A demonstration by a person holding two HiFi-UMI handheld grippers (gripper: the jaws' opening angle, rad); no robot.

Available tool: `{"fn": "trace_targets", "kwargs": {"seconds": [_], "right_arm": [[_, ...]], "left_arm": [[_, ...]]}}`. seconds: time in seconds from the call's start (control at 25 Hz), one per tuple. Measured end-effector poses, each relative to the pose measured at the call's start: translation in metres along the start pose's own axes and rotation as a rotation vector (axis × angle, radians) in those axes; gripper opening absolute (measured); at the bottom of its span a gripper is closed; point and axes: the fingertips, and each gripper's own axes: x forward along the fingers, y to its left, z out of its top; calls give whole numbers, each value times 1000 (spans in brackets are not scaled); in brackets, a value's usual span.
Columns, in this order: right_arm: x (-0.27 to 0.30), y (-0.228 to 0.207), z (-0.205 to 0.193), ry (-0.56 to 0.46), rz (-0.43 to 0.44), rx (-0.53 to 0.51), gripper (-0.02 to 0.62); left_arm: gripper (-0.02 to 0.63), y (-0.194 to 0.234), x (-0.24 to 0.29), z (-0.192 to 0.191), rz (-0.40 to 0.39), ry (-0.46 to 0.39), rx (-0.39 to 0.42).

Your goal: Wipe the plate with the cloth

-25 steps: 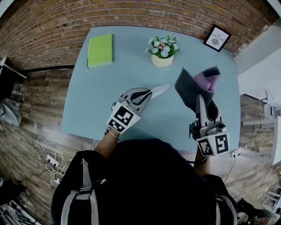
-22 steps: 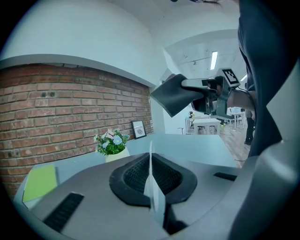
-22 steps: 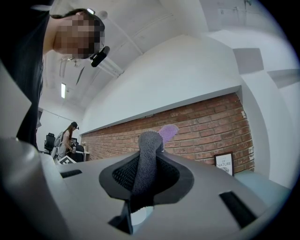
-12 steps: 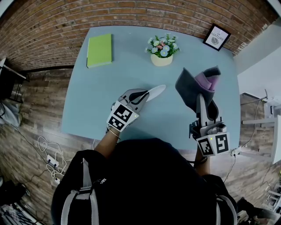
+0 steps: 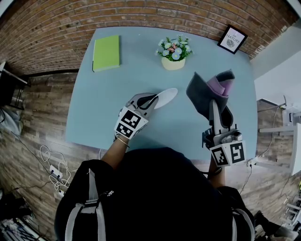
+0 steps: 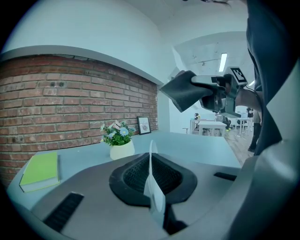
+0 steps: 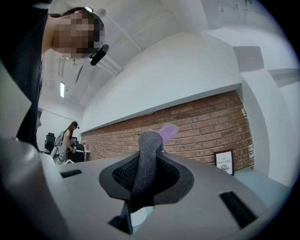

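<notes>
A brick wall (image 5: 155,14) is running behind the light-blue tabletop (image 5: 99,103); plank floor (image 5: 33,127) is showing around it, a ceiling light (image 6: 222,62) glowing.

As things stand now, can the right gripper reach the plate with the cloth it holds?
Probably yes. The right gripper, shut on the cloth, holds it up beside the plate, which the left gripper grips by its rim. Only open air seems to lie between cloth and plate.
</notes>
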Motion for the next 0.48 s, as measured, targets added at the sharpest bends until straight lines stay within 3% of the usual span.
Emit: {"fn": "trace_targets", "kwargs": {"seconds": [0.48], "right_arm": [[0, -2, -3, 12, -8, -2, 60]], "left_arm": [[20, 17, 4, -10, 63, -10, -109]]}}
